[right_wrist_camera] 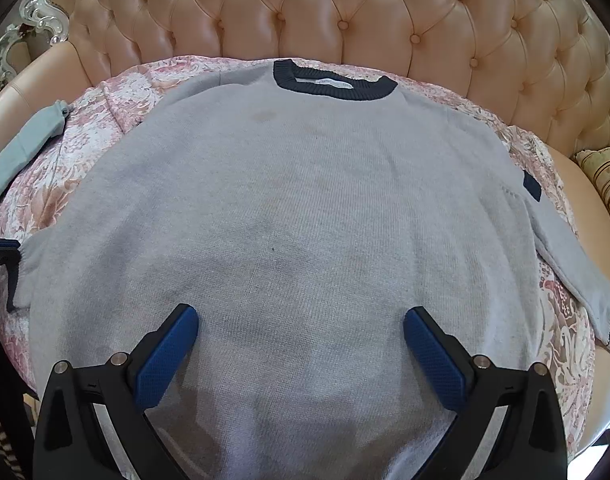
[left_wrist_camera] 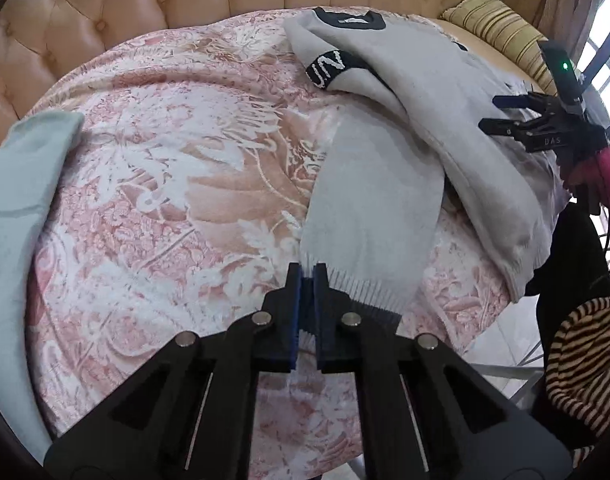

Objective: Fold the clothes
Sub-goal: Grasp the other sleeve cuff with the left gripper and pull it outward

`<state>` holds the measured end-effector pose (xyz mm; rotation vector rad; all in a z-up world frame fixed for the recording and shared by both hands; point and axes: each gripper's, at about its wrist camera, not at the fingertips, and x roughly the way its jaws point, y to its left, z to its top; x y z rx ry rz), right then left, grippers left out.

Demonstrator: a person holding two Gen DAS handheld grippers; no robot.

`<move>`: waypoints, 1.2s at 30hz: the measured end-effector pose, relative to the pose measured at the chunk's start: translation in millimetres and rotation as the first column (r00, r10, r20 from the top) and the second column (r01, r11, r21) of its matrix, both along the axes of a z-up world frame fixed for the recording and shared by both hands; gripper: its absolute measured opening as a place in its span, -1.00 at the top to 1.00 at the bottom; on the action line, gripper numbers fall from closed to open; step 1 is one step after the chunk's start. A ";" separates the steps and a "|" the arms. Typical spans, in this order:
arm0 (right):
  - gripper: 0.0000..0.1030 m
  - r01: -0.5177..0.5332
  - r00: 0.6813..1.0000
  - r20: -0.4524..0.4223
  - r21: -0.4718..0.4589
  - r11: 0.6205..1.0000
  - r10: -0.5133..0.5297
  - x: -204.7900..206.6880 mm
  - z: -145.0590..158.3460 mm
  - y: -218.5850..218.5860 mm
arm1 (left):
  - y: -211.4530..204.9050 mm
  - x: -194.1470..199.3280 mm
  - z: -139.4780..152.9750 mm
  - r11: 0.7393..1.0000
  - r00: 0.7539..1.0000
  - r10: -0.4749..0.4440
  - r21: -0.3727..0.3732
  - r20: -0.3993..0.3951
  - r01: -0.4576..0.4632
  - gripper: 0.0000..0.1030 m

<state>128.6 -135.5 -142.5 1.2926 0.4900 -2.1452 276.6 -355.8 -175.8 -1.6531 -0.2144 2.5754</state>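
Clamped between the pads of the left gripper [left_wrist_camera: 307,276], the ribbed cuff [left_wrist_camera: 365,292] of the grey knitted sweater [right_wrist_camera: 297,208] spread on the floral-covered sofa [right_wrist_camera: 117,80] runs away lengthwise toward the body, over which the right gripper [right_wrist_camera: 301,344] is held apart.

Soft daylight enters from the window [left_wrist_camera: 609,60], overexposed at the right edge; both fisheye views bend and darken at the corners.

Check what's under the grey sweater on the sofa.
The grey sweater lies on a pink floral blanket, visible around its edges. Whatever lies beneath the sweater's body is covered.
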 end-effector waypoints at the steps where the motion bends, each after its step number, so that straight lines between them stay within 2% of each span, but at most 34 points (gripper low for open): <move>1: -1.00 0.000 1.000 -0.001 -0.001 1.000 0.000 0.2 -0.1 0.0 | 1.5 0.9 0.6 1.000 1.000 -0.006 -0.008 0.001 0.006 0.88; 4: -1.00 -0.001 1.000 -0.004 -0.003 1.000 0.001 0.1 -0.4 0.7 | 3.9 4.5 10.9 1.000 1.000 0.001 -0.022 -0.030 -0.002 0.89; 8: -1.00 0.000 1.000 -0.006 -0.005 1.000 0.000 0.2 -0.5 0.7 | 6.1 6.1 38.9 0.999 0.996 0.010 -0.050 -0.093 -0.015 0.89; 13: -1.00 -0.001 1.000 -0.010 -0.007 1.000 0.001 0.8 -0.4 0.4 | 2.0 0.5 74.4 0.987 0.993 -0.016 -0.161 -0.120 -0.004 0.89; 20: -1.00 -0.001 1.000 -0.007 -0.007 1.000 0.001 -0.1 0.3 0.9 | -47.7 -19.0 119.7 0.944 0.993 -0.017 -0.330 -0.113 -0.021 0.89; 25: -1.00 -0.001 1.000 -0.009 -0.011 1.000 0.001 0.9 0.8 1.1 | -85.3 -16.2 141.0 0.922 0.992 0.025 -0.381 -0.122 -0.070 0.89; 29: -1.00 0.001 1.000 -0.012 -0.015 1.000 -0.001 0.8 1.3 1.5 | -110.6 2.7 133.9 0.923 0.986 0.103 -0.356 -0.130 -0.144 0.89; 32: -1.00 -0.001 1.000 -0.014 -0.016 1.000 0.001 0.6 1.0 1.8 | -129.7 15.6 107.3 0.929 0.978 0.174 -0.312 -0.113 -0.201 0.89; 36: -1.00 -0.003 1.000 -0.014 -0.016 1.000 0.003 -1.1 0.2 2.6 | -144.4 17.0 51.6 0.932 0.970 0.239 -0.267 -0.054 -0.244 0.89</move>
